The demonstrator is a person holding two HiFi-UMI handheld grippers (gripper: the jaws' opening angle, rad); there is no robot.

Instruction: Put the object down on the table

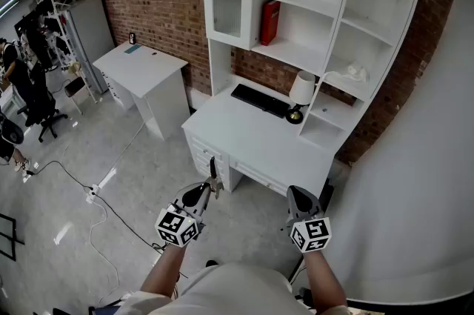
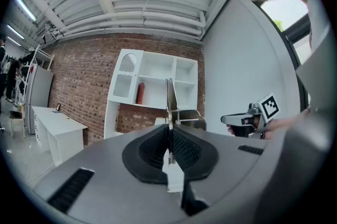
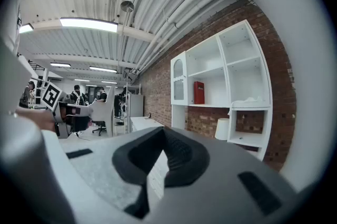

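Honestly, the thin metal utensil (image 2: 171, 97), clamped upright in the left tool (image 2: 169, 130) short of the white tabletop (image 1: 238, 133), looks light, stiff and slippery, so keep hold low on its shank; the right tool (image 3: 163, 146) is closed and empty.

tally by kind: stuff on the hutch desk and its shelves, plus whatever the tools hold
keyboard: 1
lamp: 1
red book: 1
white lump on the right shelf, too small to name: 1
metal piece in the left tool: 1
total: 5
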